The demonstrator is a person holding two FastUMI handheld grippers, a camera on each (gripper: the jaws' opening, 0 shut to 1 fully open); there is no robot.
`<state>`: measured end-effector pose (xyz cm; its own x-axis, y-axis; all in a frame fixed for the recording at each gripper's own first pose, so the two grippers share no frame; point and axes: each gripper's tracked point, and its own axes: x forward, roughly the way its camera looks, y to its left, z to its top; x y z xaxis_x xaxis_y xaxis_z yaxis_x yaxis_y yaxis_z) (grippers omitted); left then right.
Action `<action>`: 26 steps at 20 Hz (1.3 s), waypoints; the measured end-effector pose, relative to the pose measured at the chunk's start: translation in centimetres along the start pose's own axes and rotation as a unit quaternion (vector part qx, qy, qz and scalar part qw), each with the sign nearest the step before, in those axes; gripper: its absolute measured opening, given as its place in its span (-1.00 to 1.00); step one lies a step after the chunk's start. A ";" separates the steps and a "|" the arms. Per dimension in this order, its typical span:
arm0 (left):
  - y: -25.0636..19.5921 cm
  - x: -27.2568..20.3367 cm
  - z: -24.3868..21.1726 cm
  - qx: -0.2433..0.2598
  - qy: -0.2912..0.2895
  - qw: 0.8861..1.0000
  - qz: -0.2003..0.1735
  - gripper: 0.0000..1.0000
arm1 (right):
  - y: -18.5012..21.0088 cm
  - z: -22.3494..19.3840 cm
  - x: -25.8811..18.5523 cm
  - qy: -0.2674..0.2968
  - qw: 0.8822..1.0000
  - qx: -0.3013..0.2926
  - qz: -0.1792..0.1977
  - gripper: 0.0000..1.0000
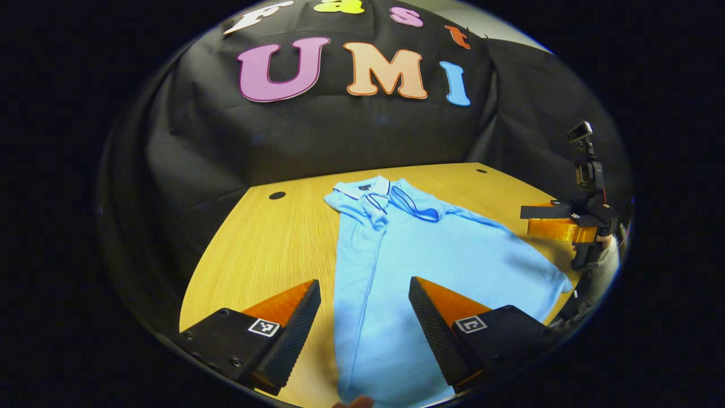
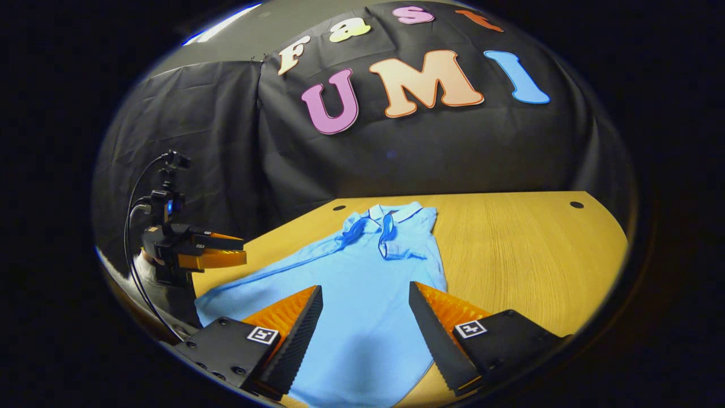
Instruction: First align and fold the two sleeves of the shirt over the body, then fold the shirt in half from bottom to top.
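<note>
Both grippers open, holding nothing, hovering over hem end of shirt [image 1: 408,249] lying flat on table [image 1: 266,243], long axis running fwd to collar [image 1: 376,195], left gripper [image 1: 362,317] & right gripper [image 2: 365,320] abt equally near

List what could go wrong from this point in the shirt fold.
1. Both the left gripper and right gripper hover open over the shirt; a pinch mid-body could bunch the fabric instead of catching a sleeve.
2. The shirt's hem lies near the table edge, so a drag might pull it off.
</note>
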<state>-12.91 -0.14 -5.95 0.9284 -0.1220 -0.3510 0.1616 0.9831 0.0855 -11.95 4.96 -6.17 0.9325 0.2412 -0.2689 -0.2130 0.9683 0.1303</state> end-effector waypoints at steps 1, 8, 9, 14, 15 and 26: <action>-0.1 -0.9 -1.1 -0.006 0.005 1.000 0.001 0.92 | 0.1 -1.1 -0.8 0.010 1.000 -0.003 -0.007 0.94; -1.0 -4.7 -7.3 -0.037 0.035 0.999 0.009 0.92 | 0.8 -6.6 -4.8 0.070 0.996 -0.029 -0.044 0.94; -1.1 -4.9 -7.7 -0.033 0.037 0.999 0.010 0.92 | 0.9 -7.0 -5.1 0.073 0.996 -0.030 -0.046 0.94; -1.9 -5.0 -9.6 -0.031 0.054 0.998 0.010 0.92 | 0.6 -8.7 -5.7 0.093 0.994 -0.032 -0.053 0.94; -1.8 -5.1 -9.7 -0.031 0.054 0.998 0.013 0.92 | 0.6 -8.6 -5.7 0.093 0.994 -0.031 -0.053 0.94; -3.0 -4.1 -9.3 -0.042 0.026 0.999 0.018 0.46 | 1.3 -9.0 -5.0 0.091 0.993 -0.046 -0.059 0.66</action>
<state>-20.33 -1.37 -13.44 0.9144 -0.0804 -0.3968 0.0970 0.9950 0.0219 -19.51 5.58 -13.29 0.8860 0.1249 -0.4465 -0.1386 0.9903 0.0019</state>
